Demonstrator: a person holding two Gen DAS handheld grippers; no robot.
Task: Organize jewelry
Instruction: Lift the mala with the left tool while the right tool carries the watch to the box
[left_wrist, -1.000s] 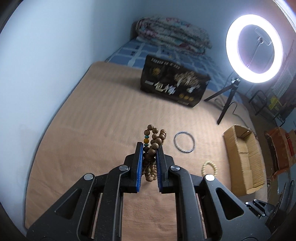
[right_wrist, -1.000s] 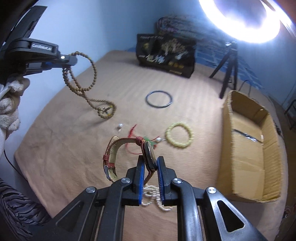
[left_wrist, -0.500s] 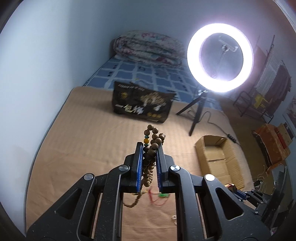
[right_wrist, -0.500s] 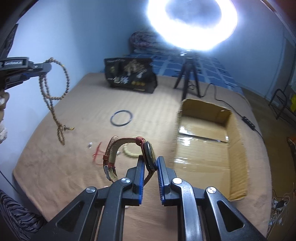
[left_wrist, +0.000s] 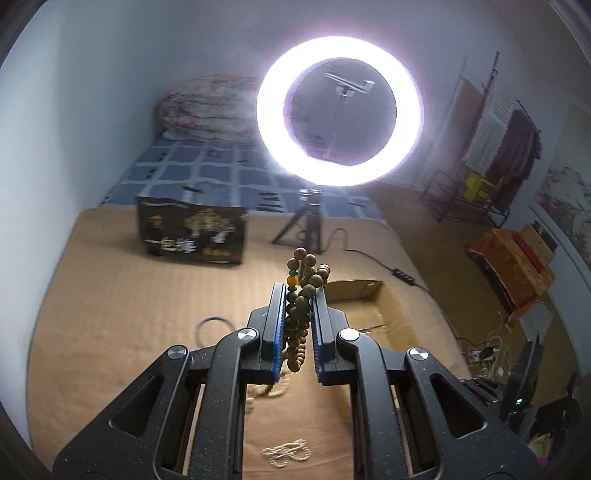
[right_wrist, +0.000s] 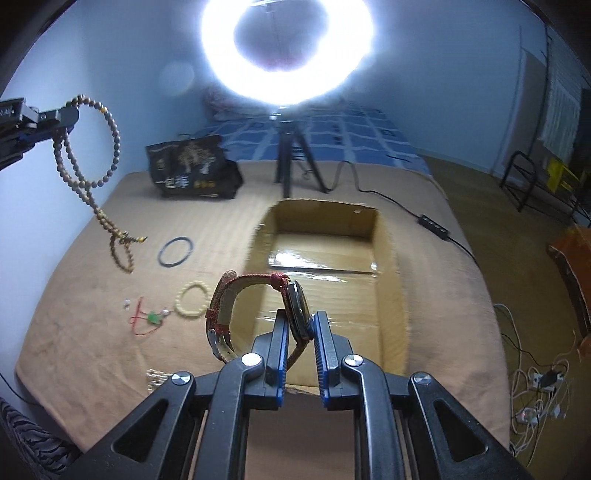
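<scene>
I am holding a string of wooden beads (left_wrist: 300, 314) in the left gripper (left_wrist: 299, 295); its jaws are closed down on the bunched strand, with a few beads poking out past the tips and the rest hanging below them. In the right wrist view the same strand is dangling in long loops under those jaws, clear of the tan blanket (right_wrist: 92, 295).

The right gripper (right_wrist: 299, 325) is clamping a watch (right_wrist: 297, 308) by its dark case, jaws nearly shut on it. The reddish strap (right_wrist: 221, 306) is arching out to the left of the jaws with the buckle hanging down. Straight ahead of these jaws, and partly beneath them, the open cardboard box (right_wrist: 391, 280) is sitting on the blanket.

To the left of the right jaws I am seeing a pale bead bracelet (right_wrist: 192, 299), a green charm on a red cord (right_wrist: 147, 319), and farther out a dark bangle (right_wrist: 176, 251). A white bead piece (left_wrist: 286, 452) is lying below the left jaws. Beyond the box, a lit ring light (left_wrist: 340, 122) is standing on its tripod beside a black bag (right_wrist: 194, 173).
</scene>
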